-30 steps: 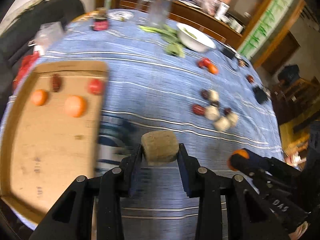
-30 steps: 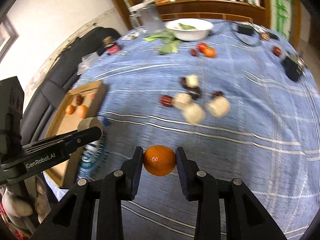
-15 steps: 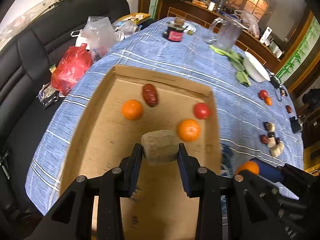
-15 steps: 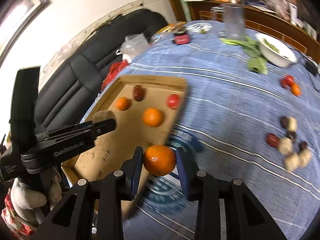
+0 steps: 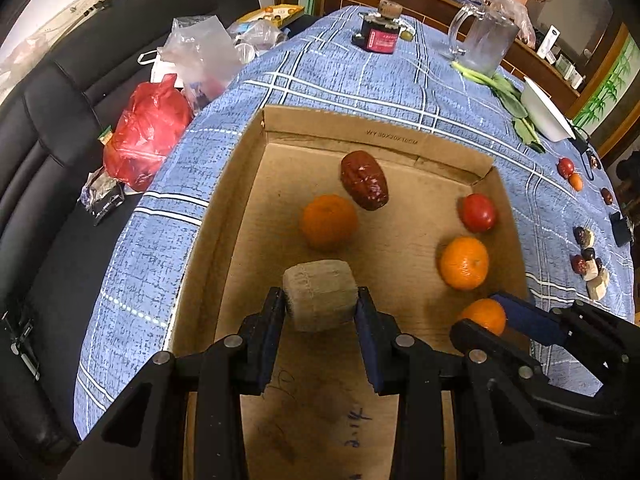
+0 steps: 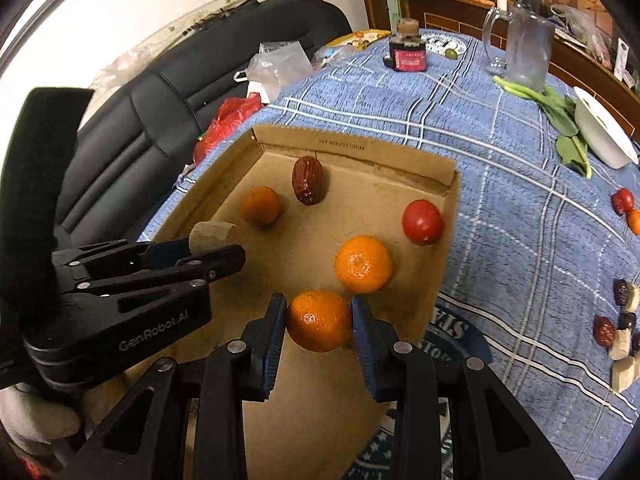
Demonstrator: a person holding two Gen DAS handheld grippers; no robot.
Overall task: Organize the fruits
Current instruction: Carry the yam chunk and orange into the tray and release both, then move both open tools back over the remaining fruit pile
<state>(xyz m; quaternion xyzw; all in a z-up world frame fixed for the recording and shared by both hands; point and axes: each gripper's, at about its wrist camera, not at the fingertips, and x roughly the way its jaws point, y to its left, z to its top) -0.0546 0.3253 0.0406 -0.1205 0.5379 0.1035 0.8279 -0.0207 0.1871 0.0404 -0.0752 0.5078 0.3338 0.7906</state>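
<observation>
My left gripper [image 5: 320,306] is shut on a tan, rough-skinned block-shaped fruit [image 5: 319,295], held above the floor of a shallow cardboard box [image 5: 360,136]. My right gripper [image 6: 319,322] is shut on an orange mandarin [image 6: 319,320] over the box's near right part; in the left wrist view that mandarin [image 5: 484,316] shows at the right. Inside the box lie two mandarins [image 5: 329,221] [image 5: 464,263], a dark red date [image 5: 364,185] and a red tomato [image 5: 478,212]. The left gripper [image 6: 216,248] appears in the right wrist view too.
More fruit pieces lie loose on the blue plaid cloth at the right [image 6: 622,328] [image 6: 624,202]. A glass pitcher [image 5: 486,38], a white bowl [image 5: 546,110], greens [image 5: 512,100] and a small jar [image 5: 378,34] stand further back. A black sofa with plastic bags [image 5: 148,132] runs along the left.
Both grippers have swung left from over the cloth to above the cardboard box and come lower, each keeping its fruit. The box now fills the middle of both views.
</observation>
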